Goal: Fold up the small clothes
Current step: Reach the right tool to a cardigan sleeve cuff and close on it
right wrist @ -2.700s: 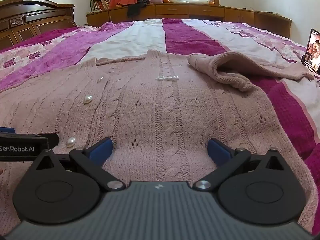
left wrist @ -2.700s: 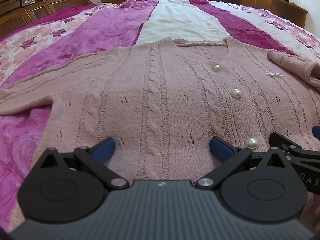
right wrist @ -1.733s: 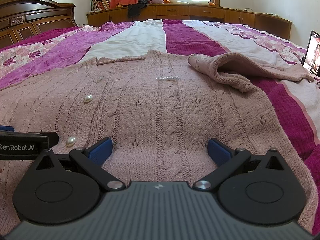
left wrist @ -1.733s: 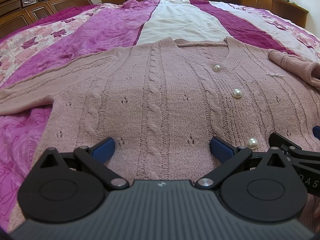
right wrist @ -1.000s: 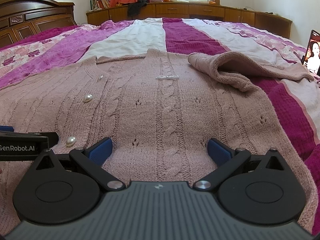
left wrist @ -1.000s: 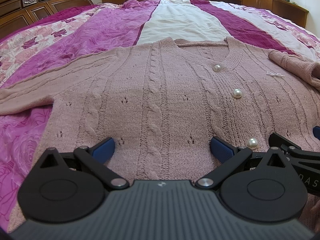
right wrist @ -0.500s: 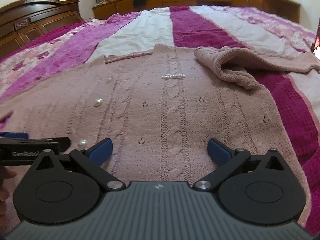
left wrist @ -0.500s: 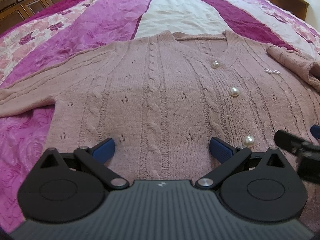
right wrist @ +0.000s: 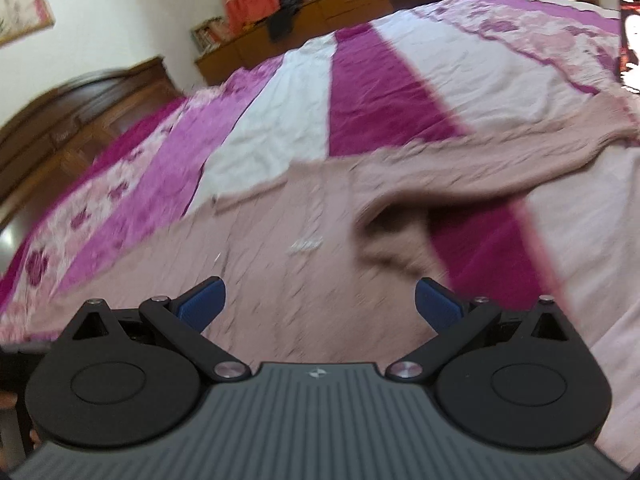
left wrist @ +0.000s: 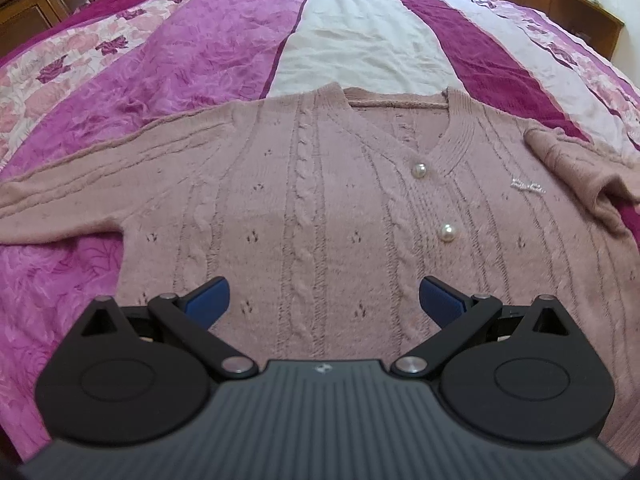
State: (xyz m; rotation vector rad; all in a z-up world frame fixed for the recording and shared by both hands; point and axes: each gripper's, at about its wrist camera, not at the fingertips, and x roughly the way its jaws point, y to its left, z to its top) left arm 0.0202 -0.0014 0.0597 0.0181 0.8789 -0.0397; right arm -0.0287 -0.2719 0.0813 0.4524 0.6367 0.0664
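Your left gripper (left wrist: 322,300) hung over the near part of the pink cardigan (left wrist: 320,208) with its jaws spread wide and nothing between the blue fingertips (left wrist: 208,300). The cardigan lay flat, front up, across the striped bedspread (left wrist: 192,52), its V neck at the far side and its hem toward you. 2 pearl buttons showed down the front band: the upper button (left wrist: 420,169) just below the point of the neck, the lower button (left wrist: 447,233) nearer to you. A small sparkly brooch (left wrist: 528,187) sat on the chest, right of the buttons. The left sleeve (left wrist: 60,204) stretched out flat to the left edge of the view; the right sleeve (left wrist: 576,168) was bunched and doubled back at the right shoulder.

Your right gripper (right wrist: 320,302) was also spread wide and held nothing. Its view was tilted and blurred, so fine detail was lost there. It looked along the right side of the cardigan (right wrist: 312,280) toward the rumpled right sleeve (right wrist: 460,176), which trailed off to the far right across the bedspread (right wrist: 376,92). A dark wooden headboard (right wrist: 80,120) stood at the left, and low wooden cabinets (right wrist: 360,4) ran along the far wall.
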